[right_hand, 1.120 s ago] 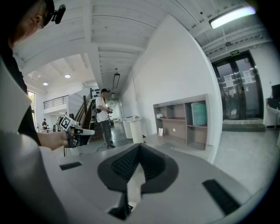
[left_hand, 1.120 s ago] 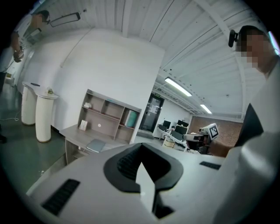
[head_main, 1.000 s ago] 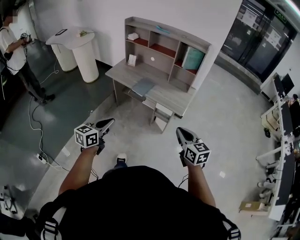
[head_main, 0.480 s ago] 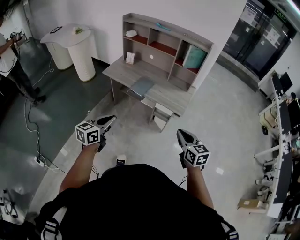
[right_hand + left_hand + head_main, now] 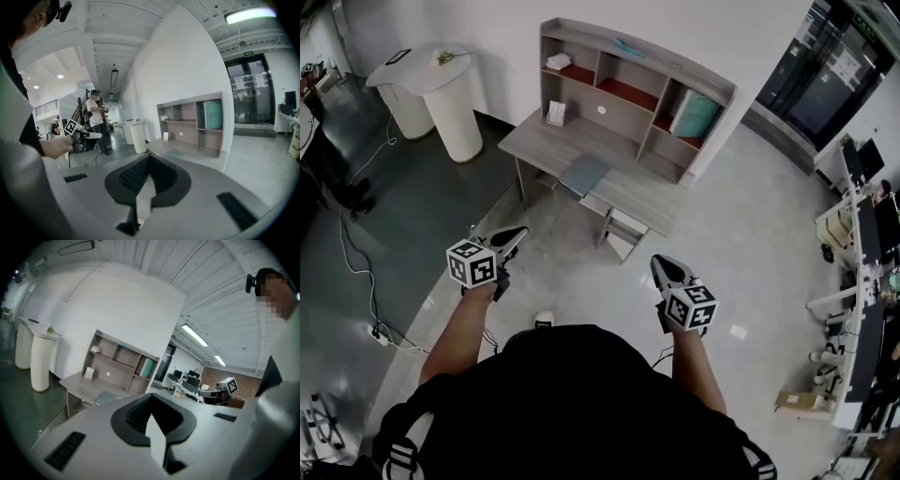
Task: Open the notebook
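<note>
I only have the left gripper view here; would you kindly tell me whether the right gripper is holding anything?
Observer: No. The right gripper view shows the right gripper with its jaws together and nothing between them.
Operator: Thank you. Is anybody else near the desk?
Observer: Yes. In the right gripper view a person stands beyond the white pedestal, to the left of the desk.
Operator: And how does the notebook lie?
Observer: From the head view, the grey-blue notebook lies flat and looks closed, near the desk's front edge.
</note>
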`<action>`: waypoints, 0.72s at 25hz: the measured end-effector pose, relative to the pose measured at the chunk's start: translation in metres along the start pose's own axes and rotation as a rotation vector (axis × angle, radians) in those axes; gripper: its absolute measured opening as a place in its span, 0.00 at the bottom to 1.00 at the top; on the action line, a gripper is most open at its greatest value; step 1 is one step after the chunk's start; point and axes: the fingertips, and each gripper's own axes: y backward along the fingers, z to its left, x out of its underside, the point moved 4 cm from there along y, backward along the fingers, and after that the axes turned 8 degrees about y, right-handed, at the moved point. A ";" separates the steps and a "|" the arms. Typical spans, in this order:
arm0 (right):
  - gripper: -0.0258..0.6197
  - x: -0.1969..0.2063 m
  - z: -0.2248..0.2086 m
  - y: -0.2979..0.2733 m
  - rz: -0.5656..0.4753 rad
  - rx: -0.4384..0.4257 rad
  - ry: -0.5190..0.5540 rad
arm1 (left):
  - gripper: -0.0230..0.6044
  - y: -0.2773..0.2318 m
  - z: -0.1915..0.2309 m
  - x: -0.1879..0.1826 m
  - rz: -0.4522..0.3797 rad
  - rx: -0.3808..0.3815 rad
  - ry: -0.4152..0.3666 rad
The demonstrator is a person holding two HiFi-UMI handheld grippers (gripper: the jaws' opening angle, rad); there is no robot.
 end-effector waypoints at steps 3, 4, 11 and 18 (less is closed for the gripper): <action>0.04 -0.005 -0.007 -0.017 0.018 0.008 0.003 | 0.05 -0.018 0.016 -0.011 0.010 0.015 -0.002; 0.04 -0.006 -0.009 -0.022 0.026 0.011 0.006 | 0.05 -0.024 0.020 -0.014 0.017 0.023 -0.004; 0.04 -0.024 -0.019 -0.057 0.041 0.034 0.006 | 0.05 -0.052 0.050 -0.039 0.038 0.058 -0.008; 0.04 -0.036 -0.019 -0.095 0.048 0.043 -0.004 | 0.05 -0.064 0.083 -0.059 0.051 0.069 -0.008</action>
